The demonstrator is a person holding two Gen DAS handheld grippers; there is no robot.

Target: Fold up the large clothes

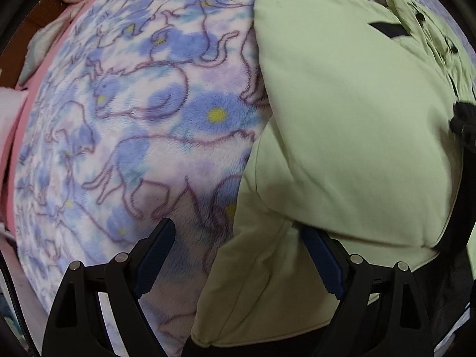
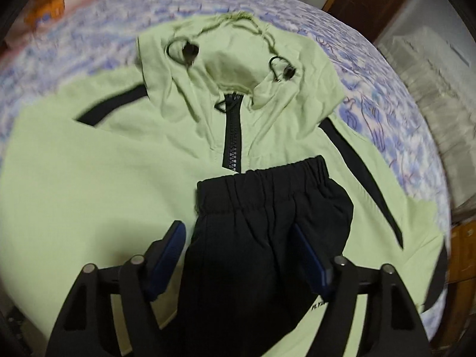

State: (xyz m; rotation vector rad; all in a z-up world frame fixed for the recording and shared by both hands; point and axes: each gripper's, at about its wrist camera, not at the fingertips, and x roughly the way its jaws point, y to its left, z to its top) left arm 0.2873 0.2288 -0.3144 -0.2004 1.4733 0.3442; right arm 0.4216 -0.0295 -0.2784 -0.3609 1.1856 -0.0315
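Observation:
A light green hooded jacket (image 2: 119,163) with black stripes and a black front zipper (image 2: 233,131) lies face up on a blue cat-print fleece blanket (image 2: 89,29). Its hood (image 2: 235,59) points away from me. A black elastic sleeve cuff (image 2: 267,190) lies folded across the chest. My right gripper (image 2: 238,247) is open, its fingers either side of the black sleeve. In the left wrist view the jacket's folded green side (image 1: 342,119) lies on the blanket (image 1: 134,119). My left gripper (image 1: 238,244) is open over the jacket's lower left edge.
Pink bedding (image 1: 17,136) and pale fabric lie beyond the blanket's left edge. A wooden door (image 2: 372,3) and a white quilted cover (image 2: 431,83) stand to the right of the bed.

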